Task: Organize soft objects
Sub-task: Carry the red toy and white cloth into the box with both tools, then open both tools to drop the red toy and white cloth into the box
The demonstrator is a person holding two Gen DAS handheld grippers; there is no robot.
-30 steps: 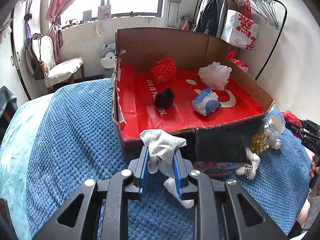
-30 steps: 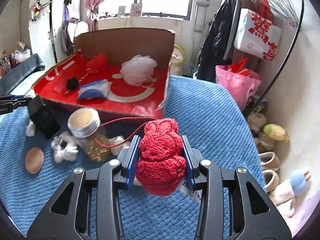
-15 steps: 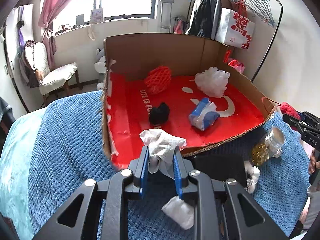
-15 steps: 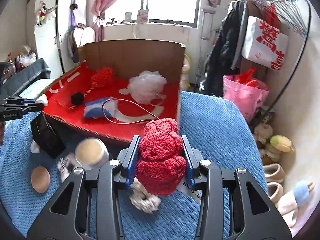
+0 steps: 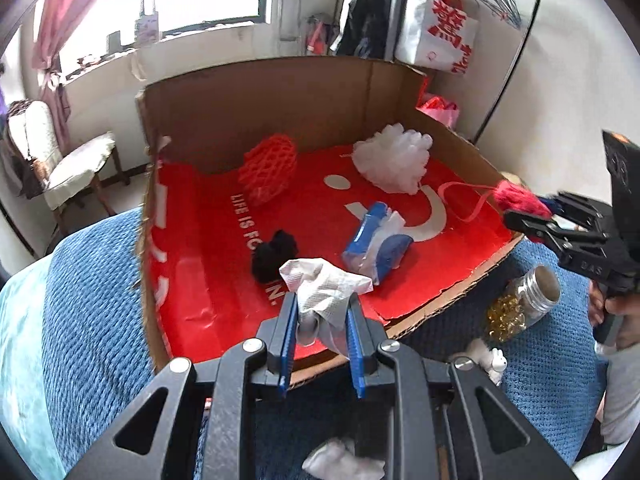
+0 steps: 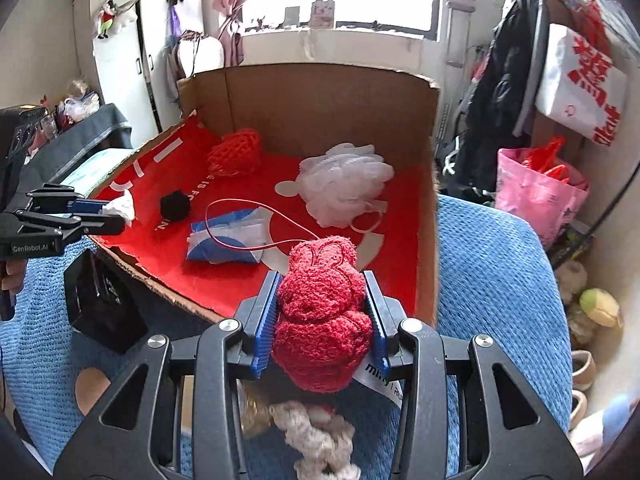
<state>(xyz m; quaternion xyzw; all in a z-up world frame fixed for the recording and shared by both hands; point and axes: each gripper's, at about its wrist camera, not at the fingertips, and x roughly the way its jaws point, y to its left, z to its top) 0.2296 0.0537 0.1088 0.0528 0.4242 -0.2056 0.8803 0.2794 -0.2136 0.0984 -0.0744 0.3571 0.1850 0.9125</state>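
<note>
Both grippers moved over cardboard box (image 5: 460, 148); left gripper (image 5: 322, 334) clenches white tissue (image 5: 326, 286), right gripper (image 6: 320, 322) red plush toy (image 6: 322, 312). Risk: toy's cord (image 6: 248, 224) snags box edge.

Both grippers (image 5: 322, 334) (image 6: 320, 322) clamped, angled downward.

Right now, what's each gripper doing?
Left gripper: shut on the white tissue.
Right gripper: shut on the red plush toy.
</note>
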